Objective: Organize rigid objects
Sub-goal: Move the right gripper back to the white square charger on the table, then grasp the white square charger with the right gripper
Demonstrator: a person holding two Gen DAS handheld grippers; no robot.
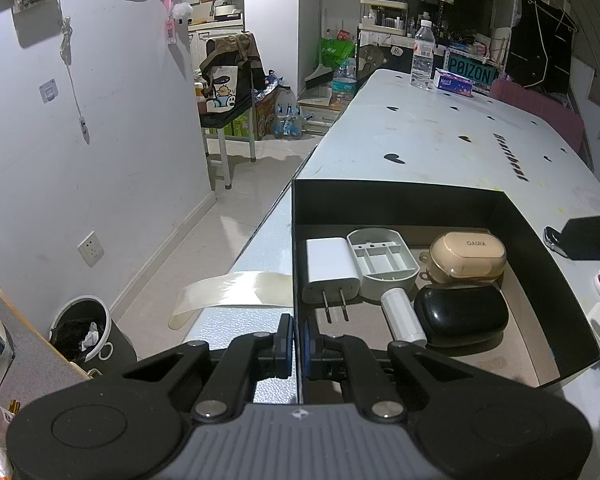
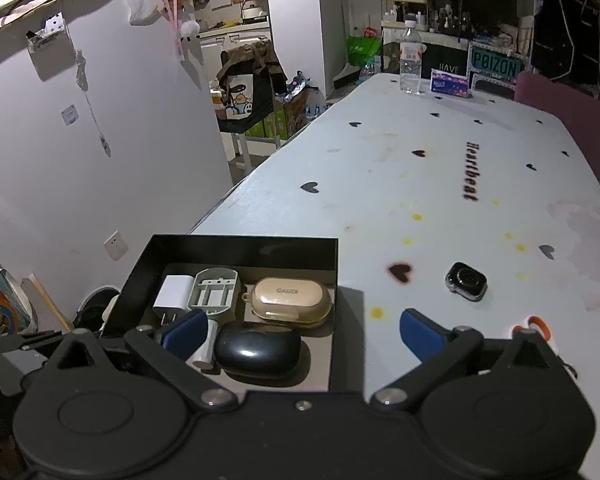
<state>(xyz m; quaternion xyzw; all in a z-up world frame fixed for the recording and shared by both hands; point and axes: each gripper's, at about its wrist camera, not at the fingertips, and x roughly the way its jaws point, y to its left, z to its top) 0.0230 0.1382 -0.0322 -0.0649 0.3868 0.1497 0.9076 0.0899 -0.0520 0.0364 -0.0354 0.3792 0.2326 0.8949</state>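
A black open box [image 1: 420, 200] sits at the table's left edge. It holds a white charger plug [image 1: 330, 270], a grey plastic base [image 1: 384, 260], a beige earbud case [image 1: 466, 256], a black case [image 1: 460, 314] and a white cylinder [image 1: 404, 316]. My left gripper [image 1: 298, 336] is shut on the box's left wall. My right gripper [image 2: 300, 332] stands wide open over the box's [image 2: 240, 248] right wall, with nothing pressed between its pads. To its right, a smartwatch body [image 2: 466, 280] lies on the table, and an orange-and-white item [image 2: 534, 324] lies near the right finger.
A water bottle [image 2: 410, 60] and a tissue pack [image 2: 450, 84] stand at the table's far end, beside a pink chair [image 2: 568, 112]. A strip of clear tape [image 1: 228, 292] hangs off the left edge. Below it, a bin [image 1: 84, 332] stands on the floor.
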